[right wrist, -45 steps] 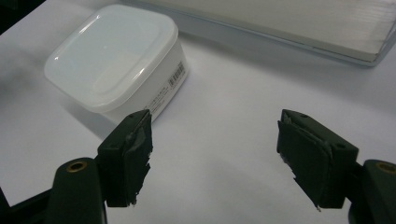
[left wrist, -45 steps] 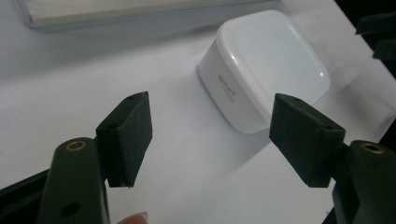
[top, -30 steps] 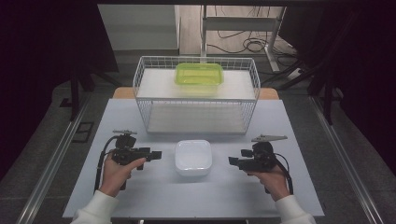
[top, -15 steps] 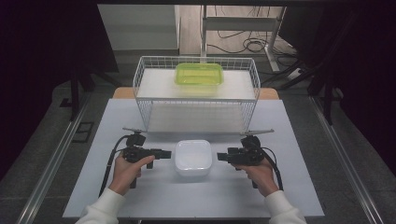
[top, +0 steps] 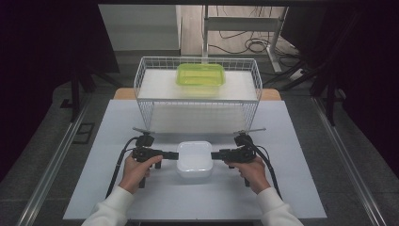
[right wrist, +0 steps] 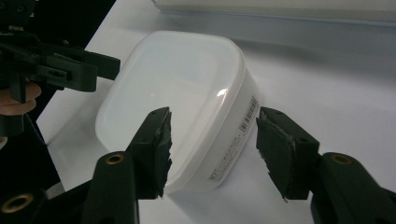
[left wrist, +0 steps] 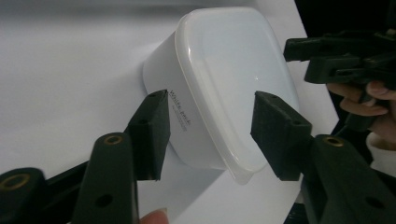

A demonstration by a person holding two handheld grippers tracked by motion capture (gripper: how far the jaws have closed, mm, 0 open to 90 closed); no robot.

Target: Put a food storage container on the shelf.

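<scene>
A white lidded plastic container [top: 194, 159] sits in the middle of the pale table. My left gripper [top: 171, 154] reaches it from the left and my right gripper [top: 216, 154] from the right, both held level. In the left gripper view the container's [left wrist: 229, 60] rim lies between the jaws of my left gripper [left wrist: 210, 135], one pad by the wall, one over the lid. The right gripper view shows my right gripper [right wrist: 212, 144] straddling the container's [right wrist: 177, 79] opposite end the same way. Both pairs of jaws have just been closing; I see no pad pressing.
A white wire basket [top: 197, 101] stands at the table's far side. A lime-green lidded box [top: 200, 75] is at its back. Bare table [top: 291, 188] stretches to either side and in front of the hands.
Both hands have moved inward from the container's sides until the jaws reach over its two ends. Both pairs of jaws stand narrower than before.
</scene>
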